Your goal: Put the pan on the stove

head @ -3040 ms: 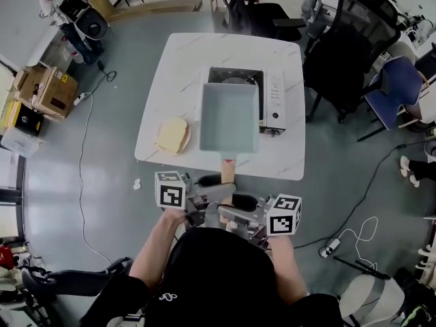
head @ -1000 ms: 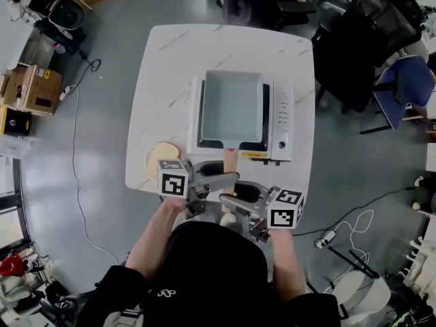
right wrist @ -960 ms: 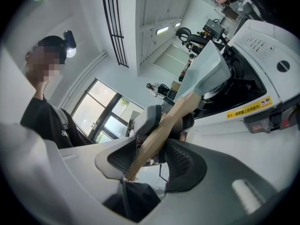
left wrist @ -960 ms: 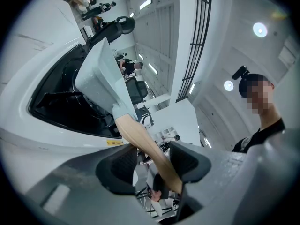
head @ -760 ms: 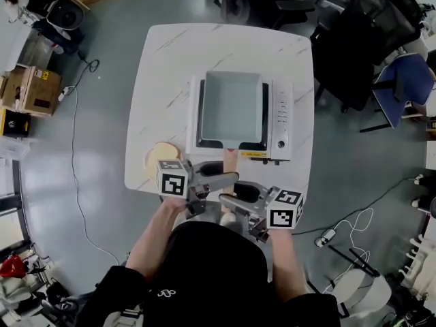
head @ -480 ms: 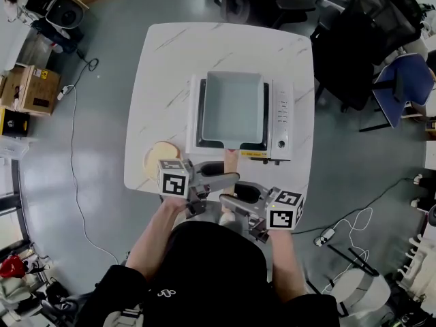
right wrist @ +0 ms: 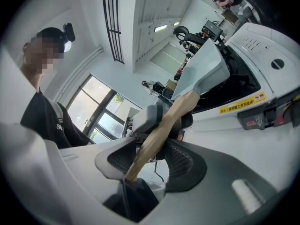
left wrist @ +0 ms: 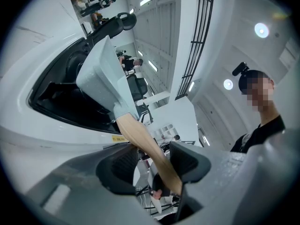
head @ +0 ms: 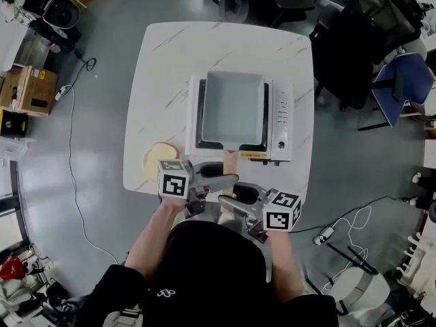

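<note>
One rectangular grey pan (head: 232, 109) sits on the single white stove (head: 281, 121), which stands on the one marble table (head: 163, 67), closer to its right edge. The pan's one wooden handle (head: 230, 158) points toward the near edge. Two grippers meet on that handle: the left gripper (left wrist: 152, 156) and the right gripper (right wrist: 153, 154) each have both jaws closed on it, while one bread slice (head: 161, 158) lies by the near-left corner.

A yellow label (right wrist: 237, 104) on the front of the stove (right wrist: 262, 36) carries small dark print, too small to read; no other wording is legible.
</note>
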